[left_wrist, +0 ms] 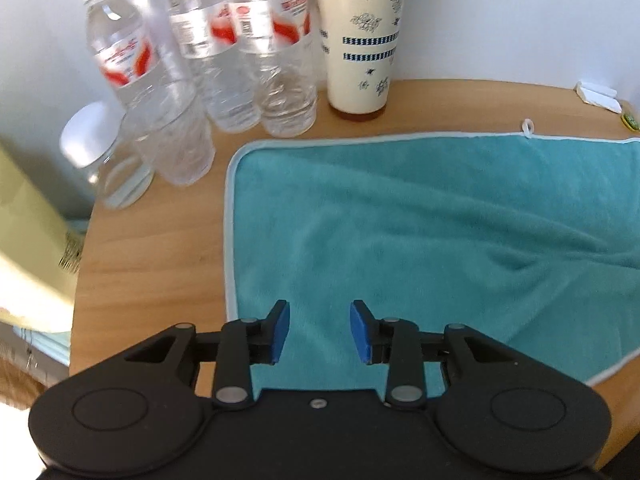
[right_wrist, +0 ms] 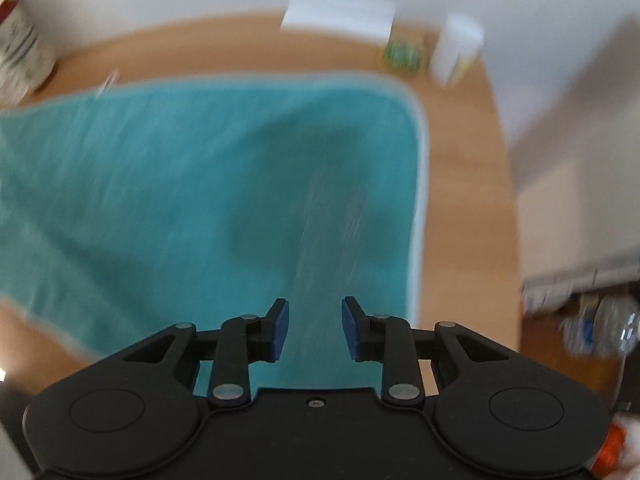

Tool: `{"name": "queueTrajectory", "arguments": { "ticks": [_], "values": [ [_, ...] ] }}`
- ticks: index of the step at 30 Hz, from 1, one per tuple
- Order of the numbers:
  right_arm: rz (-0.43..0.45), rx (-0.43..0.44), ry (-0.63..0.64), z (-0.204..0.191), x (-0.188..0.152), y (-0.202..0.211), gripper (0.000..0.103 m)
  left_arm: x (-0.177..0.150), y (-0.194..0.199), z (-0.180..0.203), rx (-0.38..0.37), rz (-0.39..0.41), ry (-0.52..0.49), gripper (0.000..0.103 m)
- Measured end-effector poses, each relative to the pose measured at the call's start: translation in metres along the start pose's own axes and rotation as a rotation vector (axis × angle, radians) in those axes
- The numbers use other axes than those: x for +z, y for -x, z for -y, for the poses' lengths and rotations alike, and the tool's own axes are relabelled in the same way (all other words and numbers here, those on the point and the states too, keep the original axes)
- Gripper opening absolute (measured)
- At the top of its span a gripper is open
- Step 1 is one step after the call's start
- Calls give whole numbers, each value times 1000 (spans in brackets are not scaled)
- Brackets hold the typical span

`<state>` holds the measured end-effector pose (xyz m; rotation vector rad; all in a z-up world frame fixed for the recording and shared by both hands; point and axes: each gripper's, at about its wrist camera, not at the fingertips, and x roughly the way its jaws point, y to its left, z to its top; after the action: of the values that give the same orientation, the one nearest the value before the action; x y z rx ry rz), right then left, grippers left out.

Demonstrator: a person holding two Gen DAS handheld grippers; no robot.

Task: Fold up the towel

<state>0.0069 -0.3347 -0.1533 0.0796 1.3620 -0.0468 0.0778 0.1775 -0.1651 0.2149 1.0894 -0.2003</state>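
A teal towel [left_wrist: 400,220] with a pale edge lies spread flat on the wooden table [left_wrist: 152,260], with soft wrinkles toward its right side and a small white loop [left_wrist: 528,126] on its far edge. My left gripper [left_wrist: 319,330] hovers open above the towel's near left part, nothing between its blue pads. In the right wrist view the same towel [right_wrist: 200,184] fills the frame, blurred by motion. My right gripper [right_wrist: 315,328] is open over the towel's near right part, close to its right edge.
Several clear water bottles [left_wrist: 248,52] and a cream cup with a red lid [left_wrist: 360,36] stand at the far left of the table. A white box [right_wrist: 340,16], a green item [right_wrist: 402,54] and a white container [right_wrist: 456,48] sit at the far right.
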Motion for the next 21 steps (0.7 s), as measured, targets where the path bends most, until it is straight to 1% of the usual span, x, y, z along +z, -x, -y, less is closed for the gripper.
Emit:
{"name": "queueTrajectory", "arguments": {
  "ticks": [1,3,5,7,8,10,13,14,15,17,21],
  "values": [
    [-11,2,-14,-2,-10,-2,33,0,1,2,-38,2,-10,34],
    [-23,-4,-65,3,-22,-9,33,-5,3,12,-76,-9,-47,34],
    [-32,-17,-115,9,-31,-21,33,-14,3,26,-124,-28,-112,34],
    [-43,-44,-129,9,-34,-26,33,-27,2,39,-163,-49,-187,34],
    [-55,-65,-135,9,-39,-31,33,-34,1,43,-173,-61,-210,34],
    [-50,-68,-145,8,-47,-33,33,-46,-1,49,-191,-86,-251,34],
    [-36,-62,-149,11,-52,-33,36,-58,-6,48,-201,-106,-277,34],
    [-32,-67,-153,13,-54,-33,44,-61,-7,46,-198,-106,-282,34],
    [-31,-80,-158,15,-56,-32,48,-65,-8,45,-195,-106,-288,35],
    [-32,-84,-173,21,-59,-31,50,-67,-8,40,-201,-107,-273,35],
    [-34,-108,-163,23,-59,-30,52,-71,-9,37,-226,-150,-276,35]
  ]
}}
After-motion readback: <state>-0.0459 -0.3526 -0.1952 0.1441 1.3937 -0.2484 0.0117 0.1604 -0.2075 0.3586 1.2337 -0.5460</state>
